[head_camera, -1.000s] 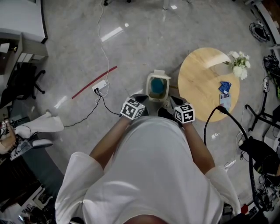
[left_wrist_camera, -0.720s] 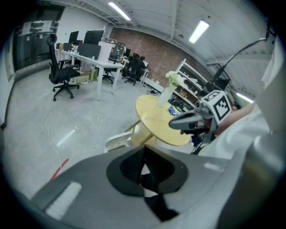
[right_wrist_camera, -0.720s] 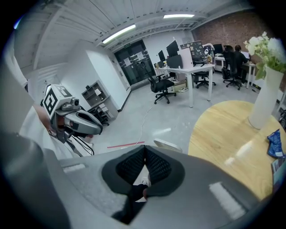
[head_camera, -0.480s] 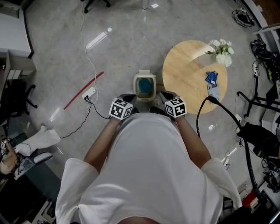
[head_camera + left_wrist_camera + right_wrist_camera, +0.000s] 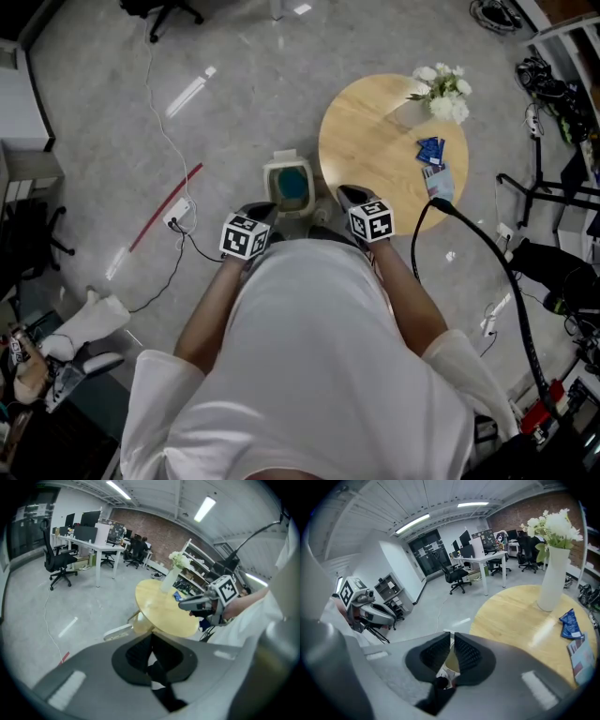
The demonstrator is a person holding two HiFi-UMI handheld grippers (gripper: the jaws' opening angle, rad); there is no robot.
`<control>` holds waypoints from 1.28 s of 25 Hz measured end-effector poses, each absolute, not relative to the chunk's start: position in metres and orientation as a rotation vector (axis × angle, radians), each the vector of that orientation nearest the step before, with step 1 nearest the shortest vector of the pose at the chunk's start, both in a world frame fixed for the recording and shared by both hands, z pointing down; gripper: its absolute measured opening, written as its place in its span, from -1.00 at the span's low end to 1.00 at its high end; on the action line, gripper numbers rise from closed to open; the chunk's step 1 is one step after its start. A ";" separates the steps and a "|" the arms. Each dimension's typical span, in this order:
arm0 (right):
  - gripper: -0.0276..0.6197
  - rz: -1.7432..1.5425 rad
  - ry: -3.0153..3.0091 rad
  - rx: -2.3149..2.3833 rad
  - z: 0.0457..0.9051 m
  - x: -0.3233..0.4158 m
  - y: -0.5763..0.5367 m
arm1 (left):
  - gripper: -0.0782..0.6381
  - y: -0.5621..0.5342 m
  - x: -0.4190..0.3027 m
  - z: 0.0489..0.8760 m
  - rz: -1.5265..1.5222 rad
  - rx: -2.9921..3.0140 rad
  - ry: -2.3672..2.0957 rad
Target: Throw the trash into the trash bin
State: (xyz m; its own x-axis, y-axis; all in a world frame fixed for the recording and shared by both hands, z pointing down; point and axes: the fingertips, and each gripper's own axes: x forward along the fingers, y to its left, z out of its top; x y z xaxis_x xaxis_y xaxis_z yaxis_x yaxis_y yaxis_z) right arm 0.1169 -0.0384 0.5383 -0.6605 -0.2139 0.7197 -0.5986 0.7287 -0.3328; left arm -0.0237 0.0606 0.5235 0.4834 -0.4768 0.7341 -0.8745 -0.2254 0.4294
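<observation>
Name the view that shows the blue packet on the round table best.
Right gripper view: the blue packet lies close, crinkled, near the vase. The head view shows the packet small from above; the left gripper view, a blue speck.

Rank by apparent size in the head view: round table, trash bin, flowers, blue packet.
1. round table: clearly the largest.
2 and 3. trash bin and flowers: look about alike. The bin stands on the floor, farther from the camera, so I won't rank them.
4. blue packet: smallest.
</observation>
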 end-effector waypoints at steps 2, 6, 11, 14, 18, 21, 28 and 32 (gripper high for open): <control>-0.82 0.737 -2.246 0.631 0.540 0.129 -0.046 | -0.76 0.058 -0.017 0.524 0.587 1.864 -1.124; -0.76 0.732 -2.227 0.676 0.544 0.156 -0.062 | -0.77 0.053 -0.011 0.526 0.583 1.846 -1.129; -0.72 0.754 -2.204 0.763 0.542 0.191 -0.083 | -0.76 0.045 -0.004 0.529 0.587 1.829 -1.141; -0.70 0.770 -2.200 0.813 0.541 0.209 -0.095 | -0.77 0.040 0.004 0.531 0.594 1.831 -1.139; -0.67 0.788 -2.186 0.866 0.543 0.233 -0.108 | -0.76 0.032 0.014 0.531 0.593 1.830 -1.145; -0.65 0.793 -2.174 0.896 0.545 0.250 -0.119 | -0.76 0.027 0.018 0.531 0.597 1.826 -1.150; -0.63 0.767 -2.131 0.934 0.553 0.290 -0.143 | -0.76 0.023 0.026 0.536 0.614 1.810 -1.153; -0.63 0.743 -2.108 0.952 0.555 0.313 -0.159 | -0.76 0.018 0.030 0.535 0.617 1.805 -1.163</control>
State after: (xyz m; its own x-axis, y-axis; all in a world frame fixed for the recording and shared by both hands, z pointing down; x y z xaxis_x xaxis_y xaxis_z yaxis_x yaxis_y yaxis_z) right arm 0.3126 -0.1593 0.5554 -0.4875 -0.3978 0.7773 -0.7973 0.5656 -0.2106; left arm 0.0303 0.0181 0.5354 0.4388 -0.4620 0.7707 -0.8972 -0.1781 0.4040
